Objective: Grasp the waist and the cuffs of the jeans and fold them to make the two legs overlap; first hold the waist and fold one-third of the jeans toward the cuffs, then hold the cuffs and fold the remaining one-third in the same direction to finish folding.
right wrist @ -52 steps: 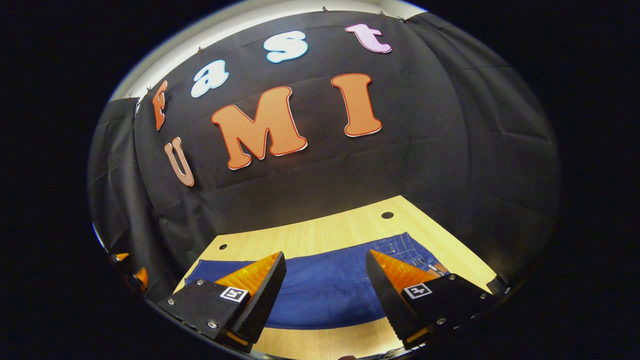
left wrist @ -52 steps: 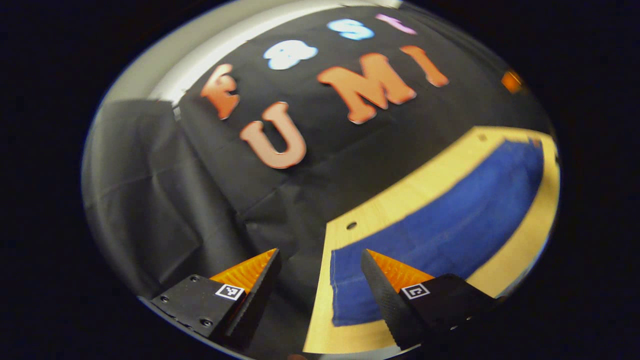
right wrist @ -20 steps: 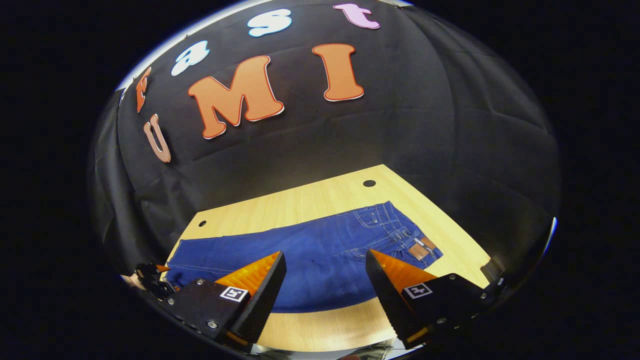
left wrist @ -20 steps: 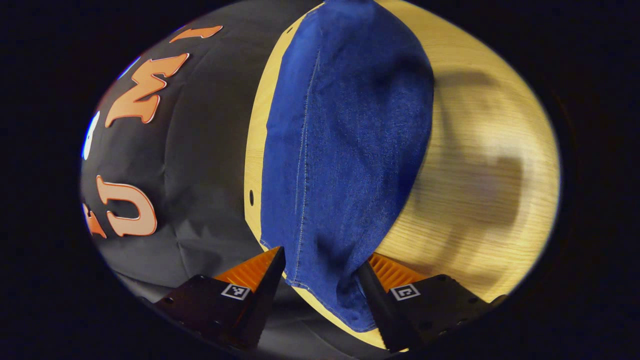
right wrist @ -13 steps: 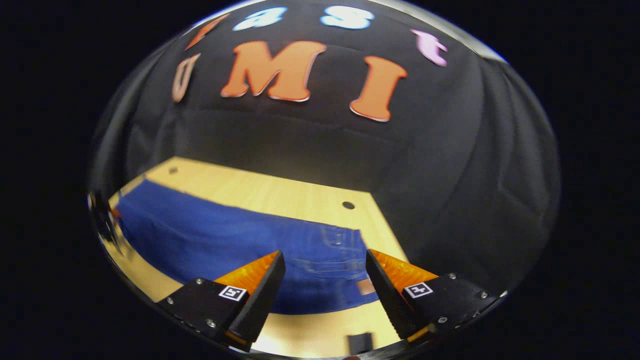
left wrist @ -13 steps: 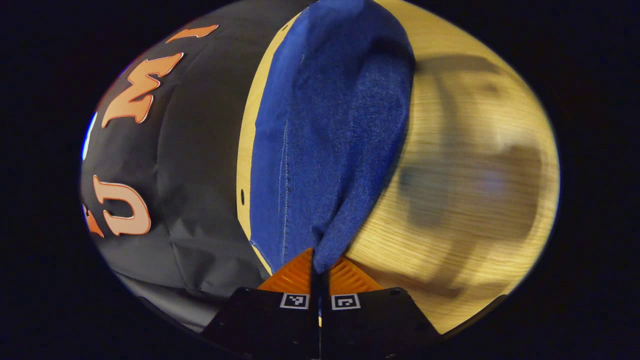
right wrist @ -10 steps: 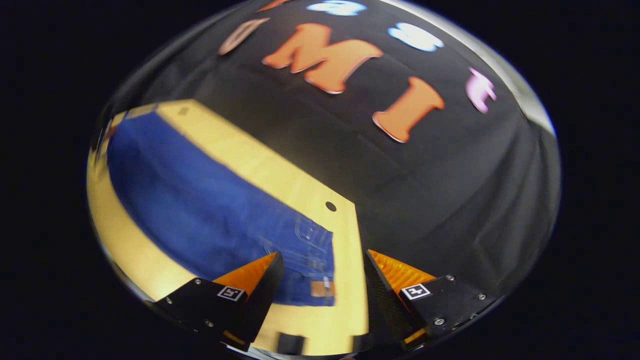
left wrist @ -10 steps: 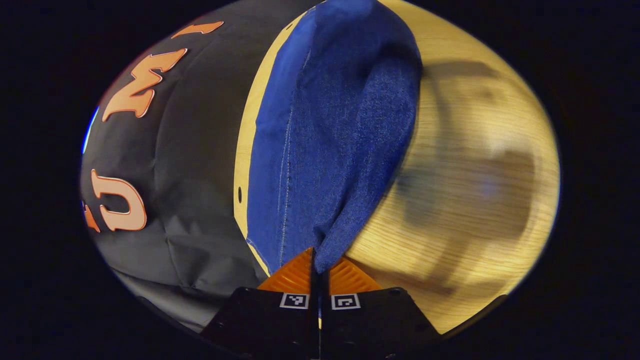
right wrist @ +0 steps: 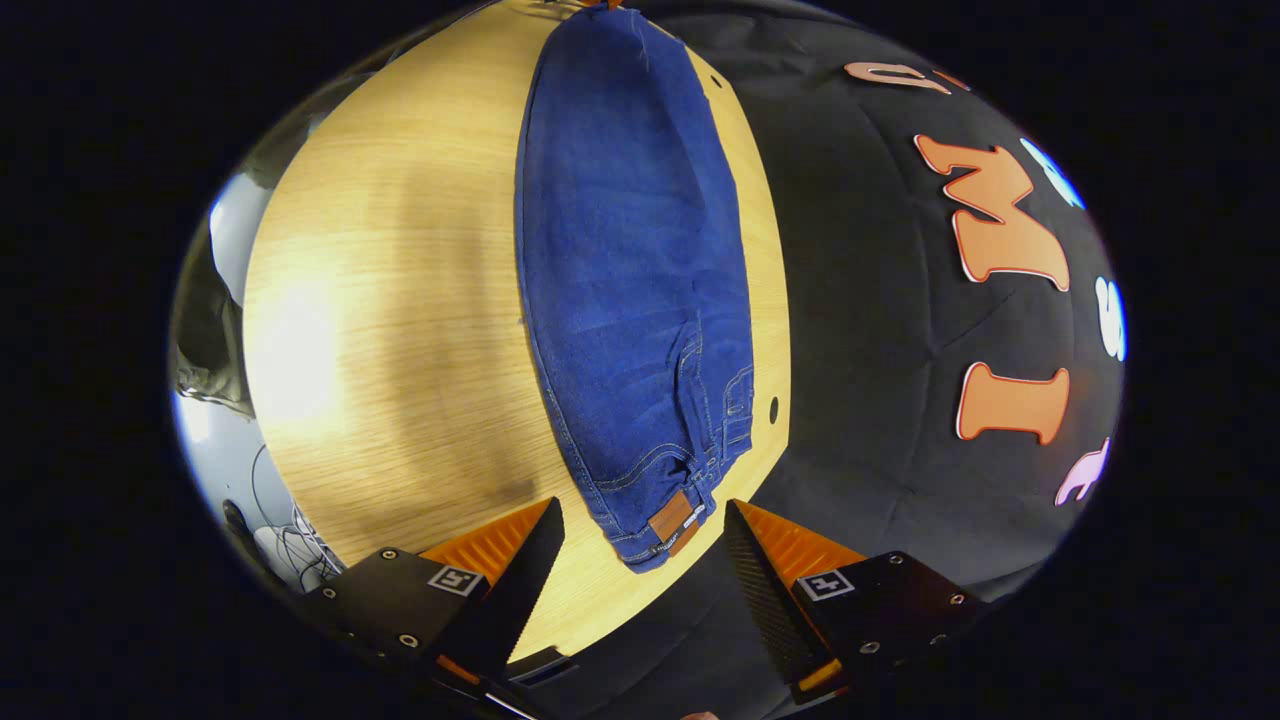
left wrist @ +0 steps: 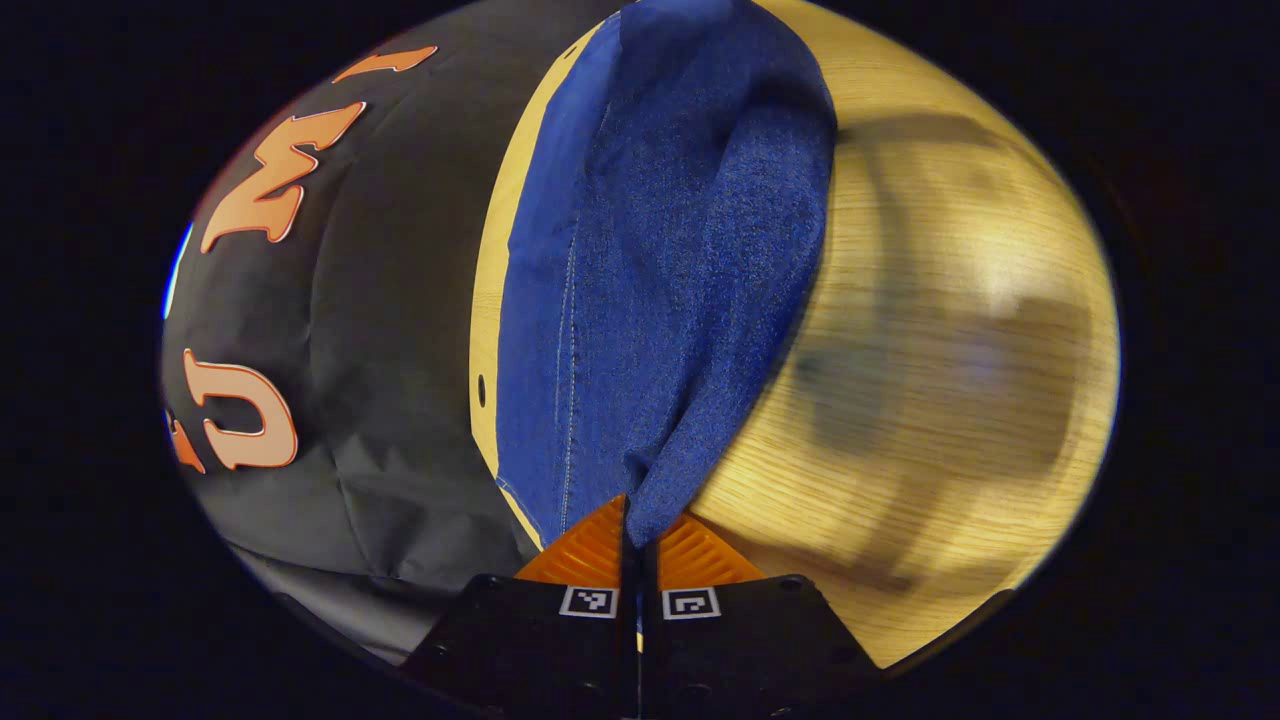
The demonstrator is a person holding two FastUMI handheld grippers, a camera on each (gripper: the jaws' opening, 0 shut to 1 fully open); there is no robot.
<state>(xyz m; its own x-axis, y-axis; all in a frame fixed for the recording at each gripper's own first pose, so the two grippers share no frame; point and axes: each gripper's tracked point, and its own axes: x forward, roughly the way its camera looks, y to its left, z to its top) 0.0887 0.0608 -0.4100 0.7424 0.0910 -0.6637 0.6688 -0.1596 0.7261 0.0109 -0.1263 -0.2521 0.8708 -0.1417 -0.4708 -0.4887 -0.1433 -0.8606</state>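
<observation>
Both views face each other along the jeans (left wrist: 650, 300) (low, close), sharing the table (right wrist: 400, 330).

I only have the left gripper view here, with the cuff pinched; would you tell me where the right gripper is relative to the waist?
Observer: The right gripper sits just off the waist end of the jeans, which lie on the table.
Operator: Thank you. Has it closed on the waist?
Observer: No, its fingers stand apart, one on each side of the waistband corner, touching nothing.
Operator: Is the waist lying flat?
Observer: Yes, it lies flat, with a tan patch facing up at that corner.
</observation>
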